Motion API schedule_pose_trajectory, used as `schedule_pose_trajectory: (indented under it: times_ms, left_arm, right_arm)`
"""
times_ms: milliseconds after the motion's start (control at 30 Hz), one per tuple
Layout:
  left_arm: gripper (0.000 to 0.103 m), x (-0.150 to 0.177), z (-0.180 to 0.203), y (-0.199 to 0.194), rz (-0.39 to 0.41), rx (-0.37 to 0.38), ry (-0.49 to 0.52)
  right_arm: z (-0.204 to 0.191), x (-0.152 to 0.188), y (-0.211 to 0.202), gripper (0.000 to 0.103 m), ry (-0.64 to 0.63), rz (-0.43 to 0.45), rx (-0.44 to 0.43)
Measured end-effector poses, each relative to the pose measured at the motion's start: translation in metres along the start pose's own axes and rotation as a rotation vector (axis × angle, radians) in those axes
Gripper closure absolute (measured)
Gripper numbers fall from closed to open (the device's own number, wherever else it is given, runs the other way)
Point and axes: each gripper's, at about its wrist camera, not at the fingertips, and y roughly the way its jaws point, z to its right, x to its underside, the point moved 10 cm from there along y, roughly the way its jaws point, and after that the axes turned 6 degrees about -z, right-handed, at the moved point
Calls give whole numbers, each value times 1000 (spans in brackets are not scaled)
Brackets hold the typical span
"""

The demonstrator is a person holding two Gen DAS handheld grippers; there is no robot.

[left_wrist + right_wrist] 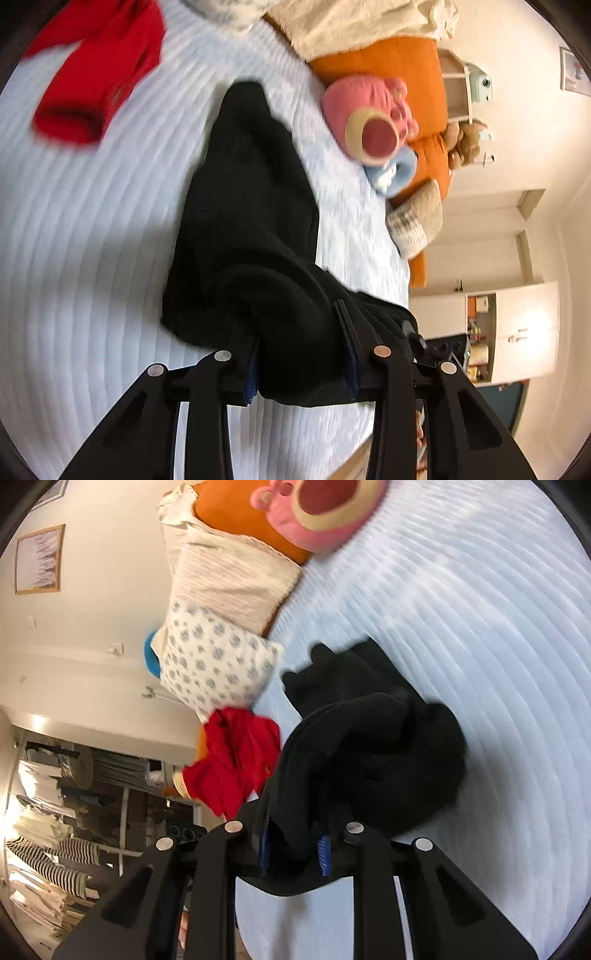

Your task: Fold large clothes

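left view: left claw [301, 376] clamps one end of the black garment [251, 206], lifting it off the white bed [92, 240], likely to fold.
nearby: red garment [99, 74], pink plush [369, 118], well apart.
right view: right claw [293, 853] pinches the bunched black garment [369, 746].
obstacle: red garment [236, 760] just beside; pillow [218, 664] near.

Bright, even indoor light w/ soft shadows on the white bedspread [92, 221]. Motion blur throughout, esp. the red garment [99, 74]. Heavy fisheye bending, dark vignette at corners.
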Motion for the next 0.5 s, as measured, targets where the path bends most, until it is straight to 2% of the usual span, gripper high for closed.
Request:
schedule_pose_trajectory:
  times_ms: [133,167,300,367,433,500]
  left_arm:
    - [64,-71,4,8,26,-34,-26]
    - [64,-93,0,15,31,-33,-59]
    - [64,-149,-14,34,40,-28,-124]
    - [64,-175,-18,43,44,-41,-139]
    - [63,-191,-25,53,36,-65,-160]
    - [62,-196,-25,60,35,-80,-153]
  right_arm:
    - [-5,-54,30,83,21,25,-1]
    - [-3,-67,38,83,39,33,-4]
    - [7,-124,77,83,79,58,-2]
    - [23,-148,98,82,141,60,-10]
    - [42,-160,113,75,189,70,21]
    - [55,-169,122,56,187,104,87]
